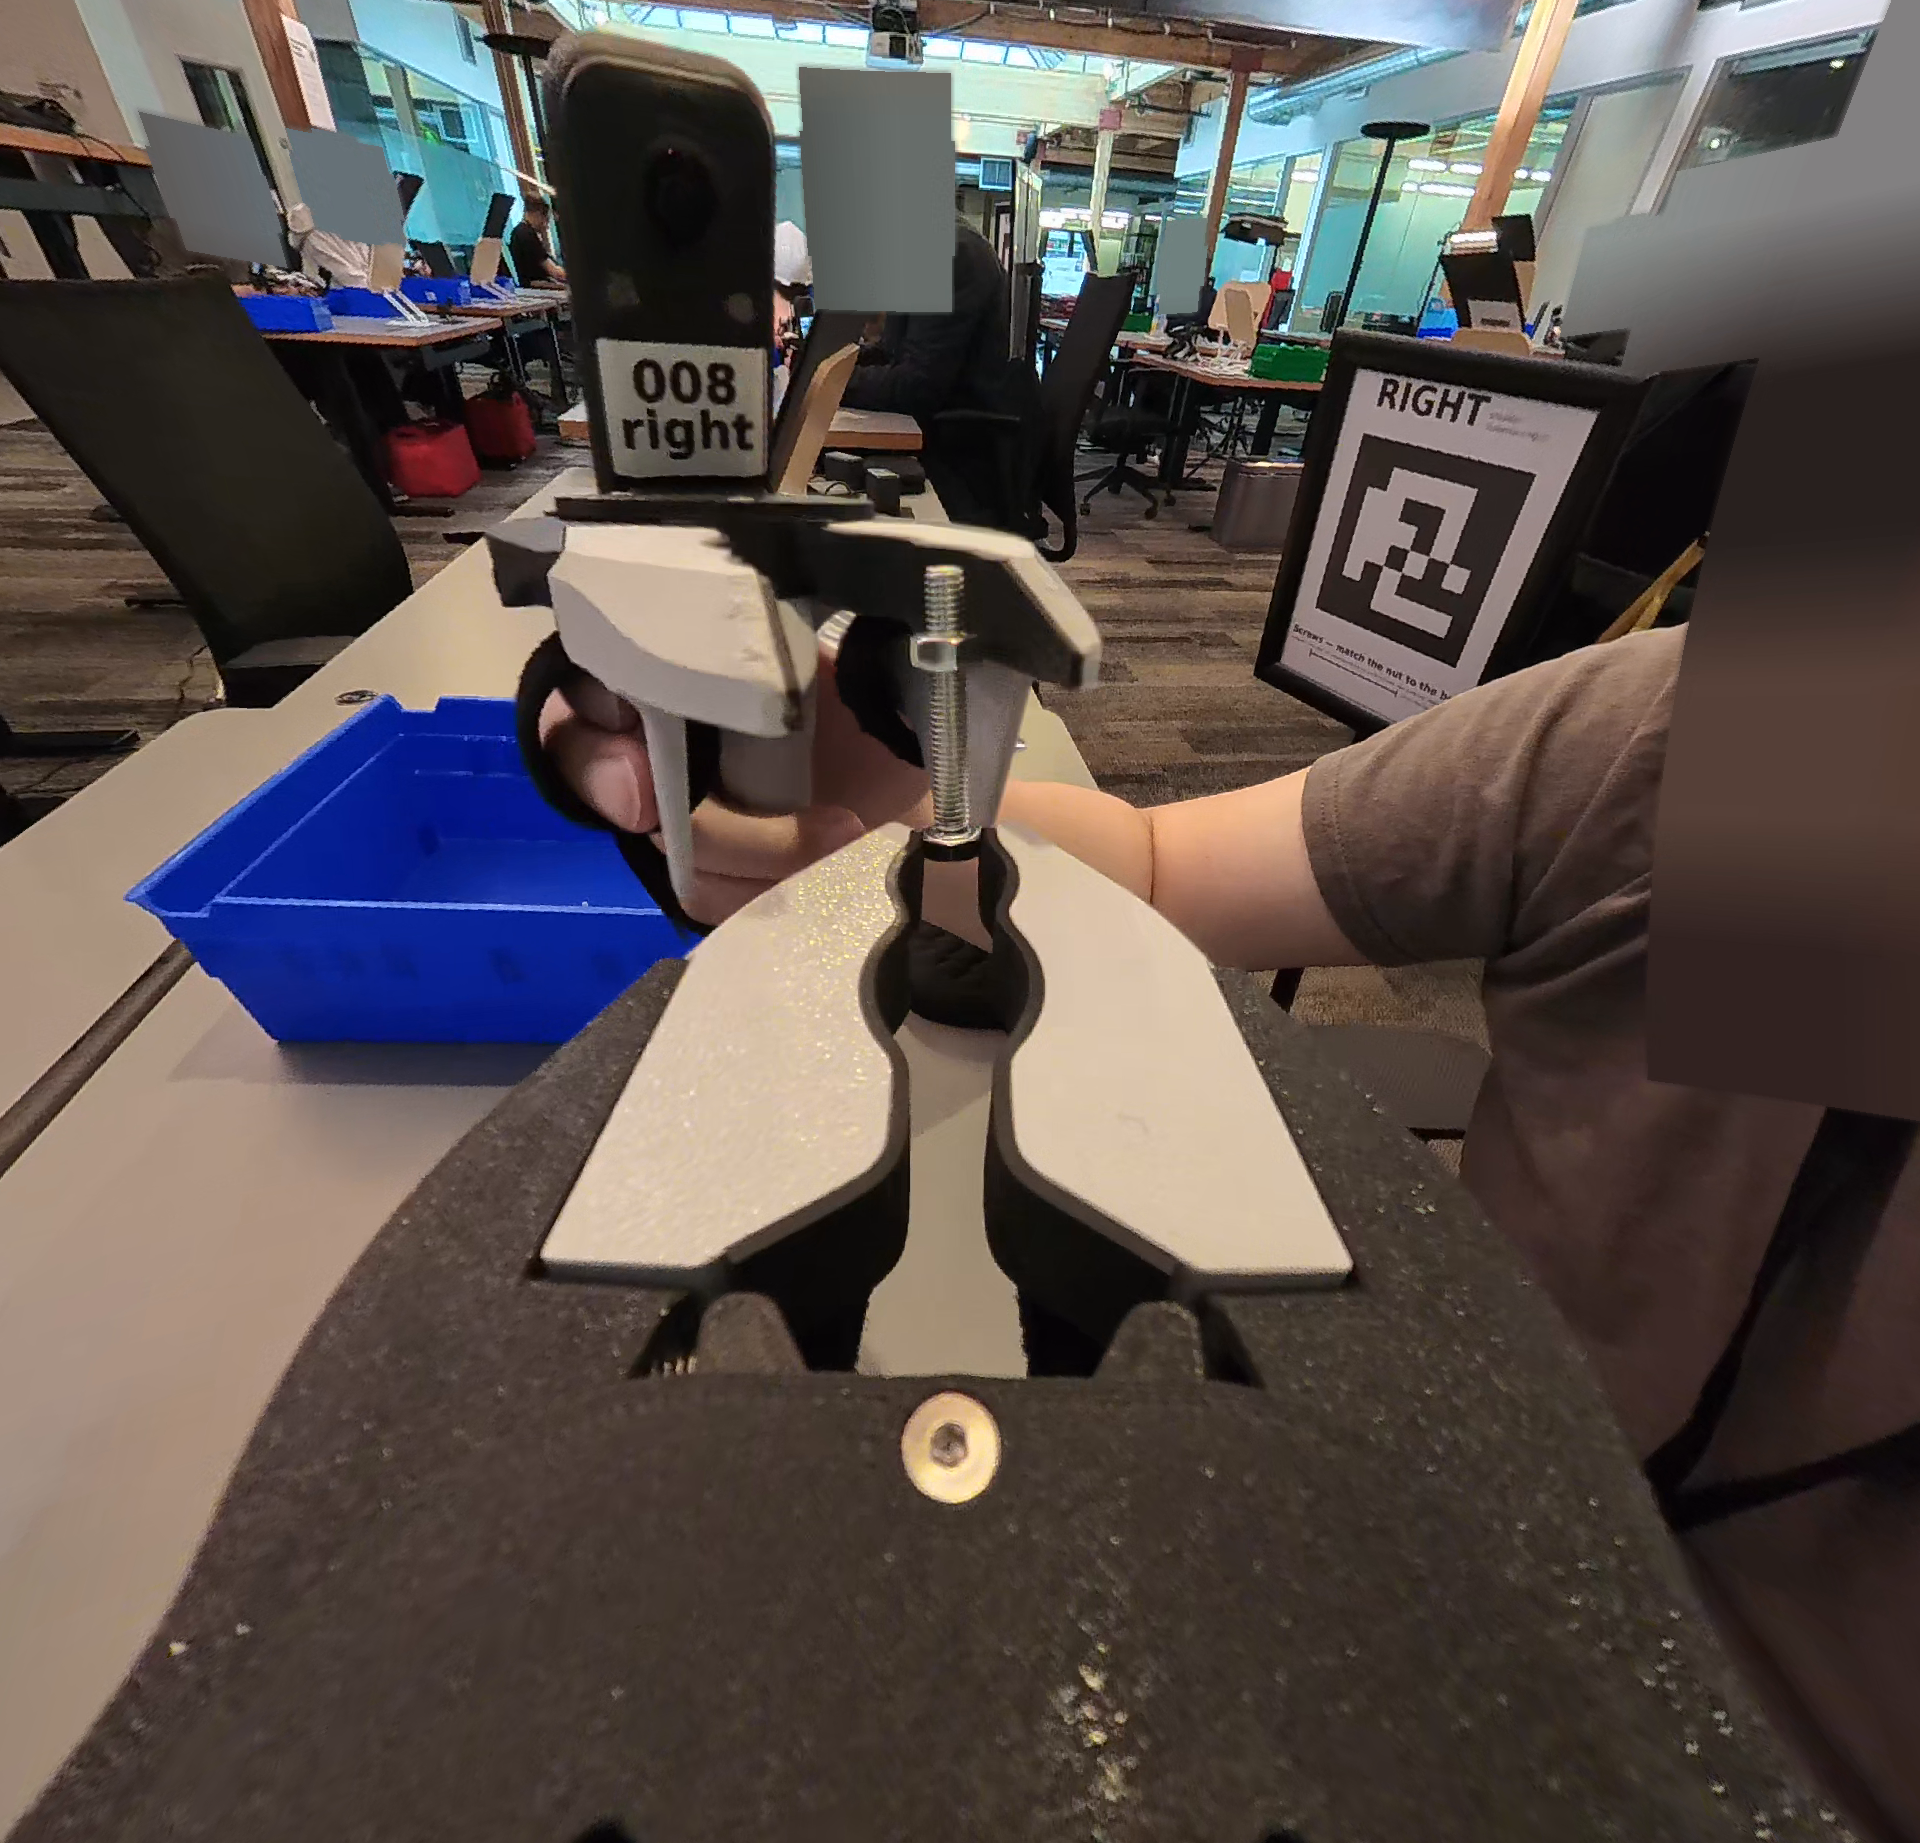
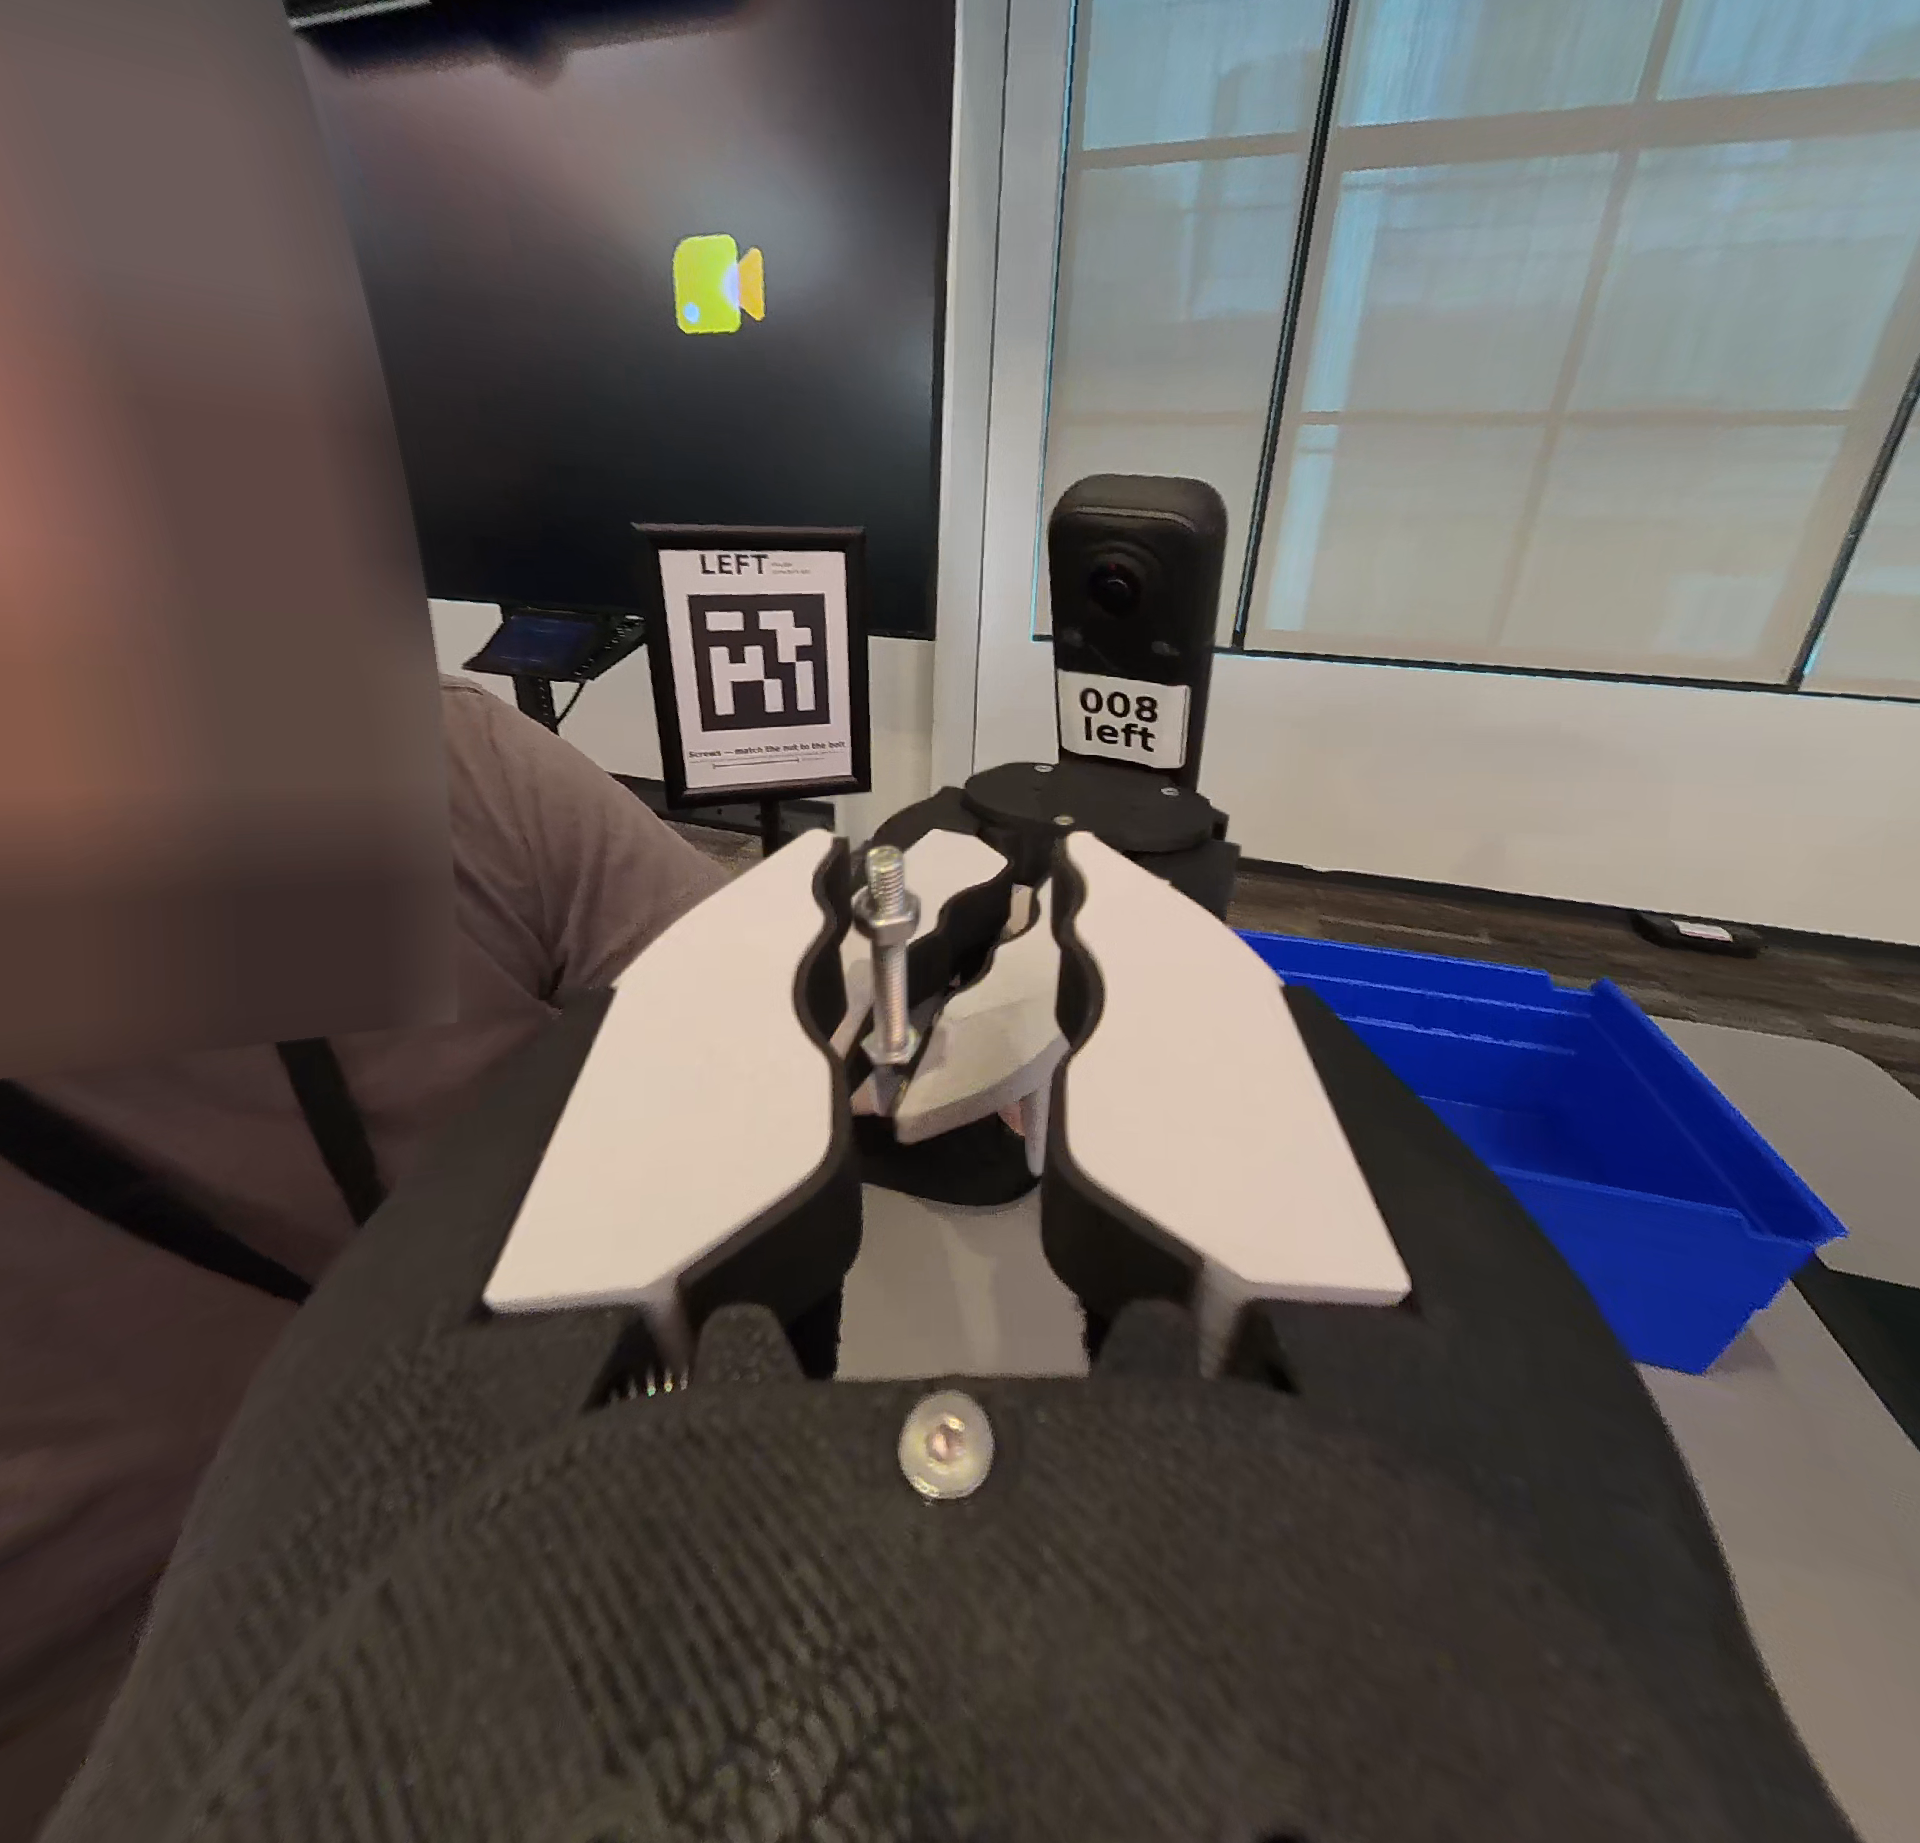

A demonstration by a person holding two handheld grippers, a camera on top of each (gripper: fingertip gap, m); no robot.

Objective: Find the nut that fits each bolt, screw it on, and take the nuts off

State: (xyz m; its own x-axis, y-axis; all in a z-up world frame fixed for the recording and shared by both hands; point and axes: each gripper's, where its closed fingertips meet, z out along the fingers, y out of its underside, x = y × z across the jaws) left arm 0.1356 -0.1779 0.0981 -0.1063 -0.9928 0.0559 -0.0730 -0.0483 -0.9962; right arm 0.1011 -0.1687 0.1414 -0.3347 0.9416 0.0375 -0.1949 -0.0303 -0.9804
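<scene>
Left gripper (image 1: 951,863) pinches bolt (image 1: 950,744) by its head — bolt stands straight up between both grippers, above table. Right gripper (image 2: 940,946) spread apart around nut (image 1: 938,650), not squeezing it. Nut sits high on silver threads, near tip. Step looks like turning nut. Next: close on nut, twist. Blue bin (image 1: 416,858) beyond, on table.

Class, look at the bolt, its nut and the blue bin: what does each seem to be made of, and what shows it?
Bolt: probably zinc-plated steel, judging by its bright silvery threads.
Nut: likely the same plated metal, shiny grey.
Blue bin: moulded plastic, with uniform glossy colour and thin walls.
</scene>
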